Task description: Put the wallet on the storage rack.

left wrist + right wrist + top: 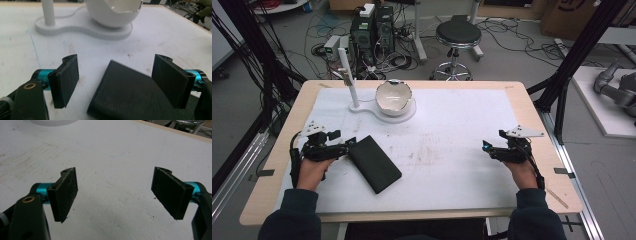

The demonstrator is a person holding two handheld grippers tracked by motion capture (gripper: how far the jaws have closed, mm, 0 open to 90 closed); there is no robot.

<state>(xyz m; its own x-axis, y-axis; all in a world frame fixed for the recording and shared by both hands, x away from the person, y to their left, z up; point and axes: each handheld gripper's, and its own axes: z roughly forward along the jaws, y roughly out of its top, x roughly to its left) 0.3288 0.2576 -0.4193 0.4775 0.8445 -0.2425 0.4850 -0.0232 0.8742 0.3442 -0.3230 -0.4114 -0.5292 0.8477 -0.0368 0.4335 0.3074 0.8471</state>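
Observation:
A flat black case (375,163) lies on the white mat, left of centre. My left gripper (346,145) is open right at the case's near-left end; in the left gripper view the black case (130,92) lies between and just ahead of the spread jaws, under the gripper (120,81). A white bowl (394,97) sits on a white stand (361,108) with an upright post at the back; the bowl (113,12) also appears in the left gripper view. My right gripper (490,148) rests open on the right, and between the jaws of that gripper (115,195) is bare mat.
The white mat (447,145) covers most of the wooden table (532,115). Beyond the far edge stand a black stool (457,35), computer boxes (373,27) and loose cables on the floor. A black frame post (579,50) rises at the right.

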